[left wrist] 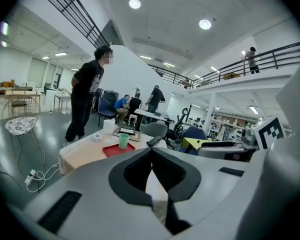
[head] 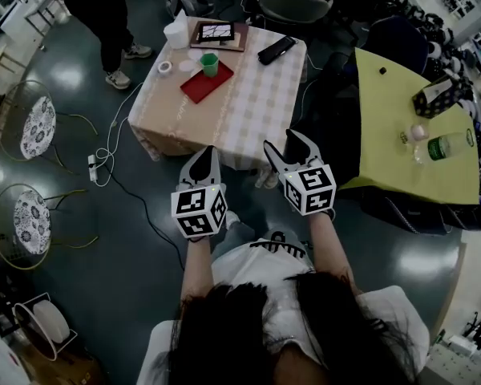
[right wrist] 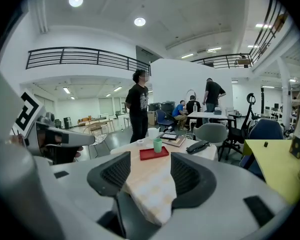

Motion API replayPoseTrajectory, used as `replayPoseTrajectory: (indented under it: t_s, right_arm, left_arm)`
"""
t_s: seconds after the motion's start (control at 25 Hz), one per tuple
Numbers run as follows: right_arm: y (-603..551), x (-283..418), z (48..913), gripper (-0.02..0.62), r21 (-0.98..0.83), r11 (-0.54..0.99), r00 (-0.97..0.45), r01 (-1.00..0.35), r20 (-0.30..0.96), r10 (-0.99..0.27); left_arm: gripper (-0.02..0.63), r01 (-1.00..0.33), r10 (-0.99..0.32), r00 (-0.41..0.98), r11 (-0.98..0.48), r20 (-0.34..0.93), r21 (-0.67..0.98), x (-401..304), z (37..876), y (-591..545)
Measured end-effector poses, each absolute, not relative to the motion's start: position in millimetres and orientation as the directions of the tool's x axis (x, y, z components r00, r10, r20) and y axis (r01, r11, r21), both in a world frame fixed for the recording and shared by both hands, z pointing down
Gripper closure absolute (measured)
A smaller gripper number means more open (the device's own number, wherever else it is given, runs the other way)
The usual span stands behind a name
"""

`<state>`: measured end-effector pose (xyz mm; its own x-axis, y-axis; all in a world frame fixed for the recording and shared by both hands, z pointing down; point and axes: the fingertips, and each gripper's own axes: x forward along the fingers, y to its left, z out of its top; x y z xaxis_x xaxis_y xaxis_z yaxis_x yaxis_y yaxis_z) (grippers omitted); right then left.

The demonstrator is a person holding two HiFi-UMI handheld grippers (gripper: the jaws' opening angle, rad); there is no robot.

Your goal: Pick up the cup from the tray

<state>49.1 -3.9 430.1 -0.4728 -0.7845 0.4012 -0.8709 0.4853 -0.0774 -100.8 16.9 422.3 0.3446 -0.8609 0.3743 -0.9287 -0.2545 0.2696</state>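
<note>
A green cup [head: 209,64] stands upright on the far end of a red tray [head: 200,85], on a table with a checked cloth [head: 248,103]. Both grippers hang in the air short of the table's near edge, well away from the cup. My left gripper [head: 206,156] has its jaws together with nothing in them. My right gripper [head: 286,147] is open and empty. The left gripper view shows the cup [left wrist: 123,140] and tray [left wrist: 117,149] far beyond the shut left gripper [left wrist: 151,154]. In the right gripper view the cup [right wrist: 157,145] and tray [right wrist: 154,153] sit between the spread fingers of the right gripper [right wrist: 150,166].
On the table are a white tissue pack [head: 176,32], a tape roll [head: 165,67], a tablet on a board [head: 216,33] and a black case [head: 276,49]. A person [head: 104,14] stands at its far left corner. A yellow-green table [head: 393,135] is at right; chairs [head: 36,127] and floor cables [head: 104,155] at left.
</note>
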Motion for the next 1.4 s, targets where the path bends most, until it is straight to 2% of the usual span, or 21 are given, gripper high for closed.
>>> replayPoseTrajectory:
  t_s: [0.4,0.72,1.4]
  right_arm:
    - [-9.2,28.8,436.8,0.351,-0.073,0.485,-0.469,-0.872,0.412,-0.781]
    - [-26.9,25.4,440.8,0.314,-0.081,0.495,-0.482,-0.865,0.413,-0.773]
    - [-155.3,-12.6,458.5,0.270,-0.112,0.594,-0.578,-0.797,0.430,-0.694]
  left_arm:
    - [0.597,-0.924,-0.848,0.363,-0.276,0.386,0.263,-119.7,426.6,7.9]
    - [0.597,-0.926,-0.847,0.355,-0.260,0.395,0.274,-126.3,432.2,-9.8]
    - [0.597,-0.953,-0.856,0.257,-0.148,0.448,0.265,-154.5,447.3,-118.0]
